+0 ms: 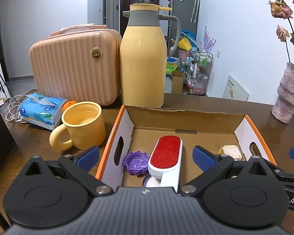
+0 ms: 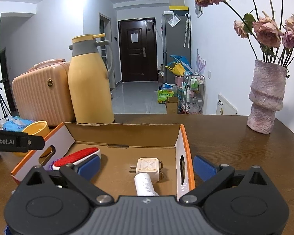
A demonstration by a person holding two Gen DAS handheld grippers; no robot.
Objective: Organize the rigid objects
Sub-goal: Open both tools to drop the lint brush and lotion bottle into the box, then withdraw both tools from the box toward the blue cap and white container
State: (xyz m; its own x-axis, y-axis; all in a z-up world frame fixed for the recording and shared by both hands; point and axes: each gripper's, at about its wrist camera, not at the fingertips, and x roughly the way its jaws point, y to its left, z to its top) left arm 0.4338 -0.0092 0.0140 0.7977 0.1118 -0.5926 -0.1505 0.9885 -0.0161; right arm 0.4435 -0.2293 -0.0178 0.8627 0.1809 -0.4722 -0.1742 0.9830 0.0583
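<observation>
- Left hand-held gripper (image 1: pixel 146 157): jaws spread wide, released, nothing pressed between the blue pads; it hangs over the near left part of the cardboard box (image 1: pixel 186 115).
- Right hand-held gripper (image 2: pixel 146 166): also released, jaws wide, over the near right part of the same box; its right pad sits outside the orange-edged wall.
- Inside the box, left side: lint brush (image 1: pixel 166 156) with red face up, its handle resting over a small round jar (image 1: pixel 150 182); purple cap (image 1: pixel 136 162) touching the brush's left edge.
- Inside the box, right side: white tube (image 2: pixel 145 184) lying with its end against the cream plug adapter (image 2: pixel 149 166).
- On the desk (image 2: pixel 235 146), left of the box: yellow mug (image 1: pixel 82 125), tissue pack (image 1: pixel 41 110).
- Behind the box: yellow thermos jug (image 1: pixel 142 62), pink case (image 1: pixel 74 64) beside it.
- Far right: vase (image 2: pixel 266 98) of dried roses.
</observation>
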